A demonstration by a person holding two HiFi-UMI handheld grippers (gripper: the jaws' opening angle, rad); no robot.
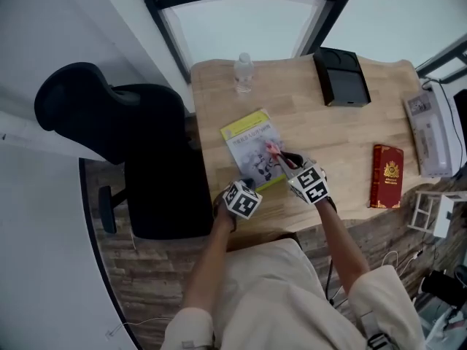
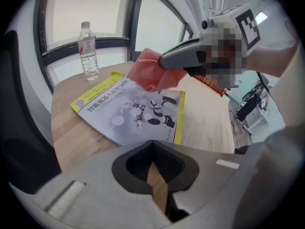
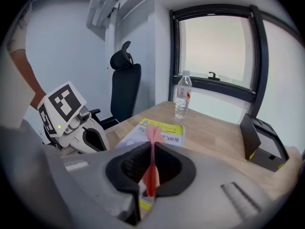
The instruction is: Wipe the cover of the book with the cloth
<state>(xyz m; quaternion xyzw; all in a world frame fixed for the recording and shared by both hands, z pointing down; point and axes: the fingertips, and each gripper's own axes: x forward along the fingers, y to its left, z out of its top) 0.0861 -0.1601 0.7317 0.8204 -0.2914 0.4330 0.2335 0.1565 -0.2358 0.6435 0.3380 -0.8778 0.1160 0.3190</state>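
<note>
A book [image 1: 248, 141] with a grey and yellow cover lies flat near the front left of the wooden table [image 1: 328, 137]. My right gripper [image 1: 276, 154] is shut on a pink cloth [image 1: 272, 150] and holds it over the middle of the cover. In the left gripper view the cloth [image 2: 150, 73] hangs bunched from the right gripper [image 2: 167, 62] just above the book [image 2: 124, 109]. My left gripper [image 1: 250, 186] sits at the book's near edge, jaws together with nothing between them. In the right gripper view the cloth [image 3: 152, 137] stands edge-on in front of the book [image 3: 164, 129].
A water bottle [image 1: 244, 71] stands at the table's far edge by the window. A black box [image 1: 341, 77] sits at the back right, a red booklet [image 1: 387, 175] at the right. A black office chair [image 1: 131, 144] is left of the table.
</note>
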